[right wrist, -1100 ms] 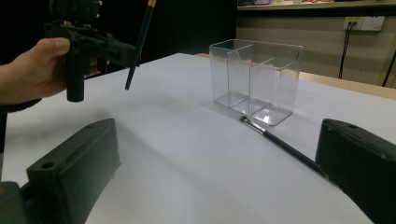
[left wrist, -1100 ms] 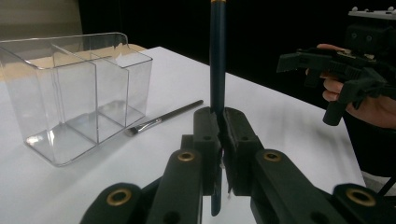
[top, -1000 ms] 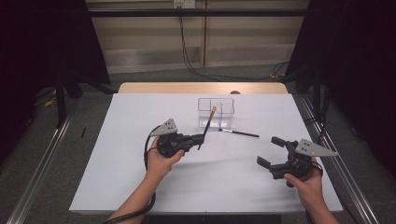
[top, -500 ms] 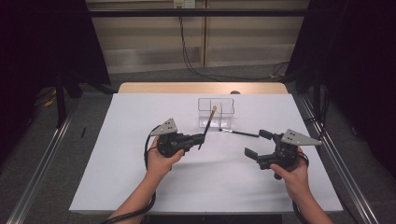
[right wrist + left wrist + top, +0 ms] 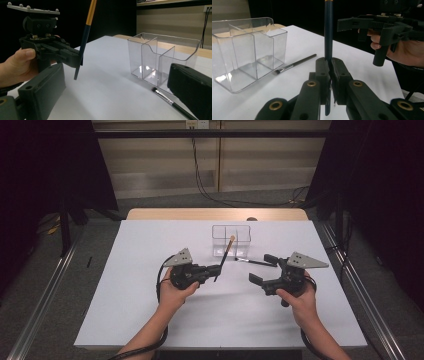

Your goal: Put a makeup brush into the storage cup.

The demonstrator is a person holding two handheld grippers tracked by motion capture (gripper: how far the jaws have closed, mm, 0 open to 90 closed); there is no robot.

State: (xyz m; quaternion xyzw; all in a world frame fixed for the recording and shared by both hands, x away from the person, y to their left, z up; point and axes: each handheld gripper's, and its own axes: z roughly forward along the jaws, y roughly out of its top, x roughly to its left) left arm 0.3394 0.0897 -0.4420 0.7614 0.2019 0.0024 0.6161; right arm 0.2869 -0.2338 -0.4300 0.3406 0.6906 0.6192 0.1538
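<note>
Holding my left claw (image 5: 218,271) level above the white worktop (image 5: 125,285), I keep it clamped on a dark brush (image 5: 224,257) whose long axis tilts up toward the clear divided box (image 5: 231,239). My right claw (image 5: 263,269) hovers with jaws wide apart near a second brush (image 5: 255,262) lying flat beside the box. The gripped brush's top end is cut off in the left gripper view.

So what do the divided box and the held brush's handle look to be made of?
Box: clear, glossy hard plastic, probably acrylic; the table shows through its walls and the edges catch highlights.
Brush in the left gripper: smooth handle, dark below, orange-yellow above; painted wood or plastic, I can't tell which.
</note>
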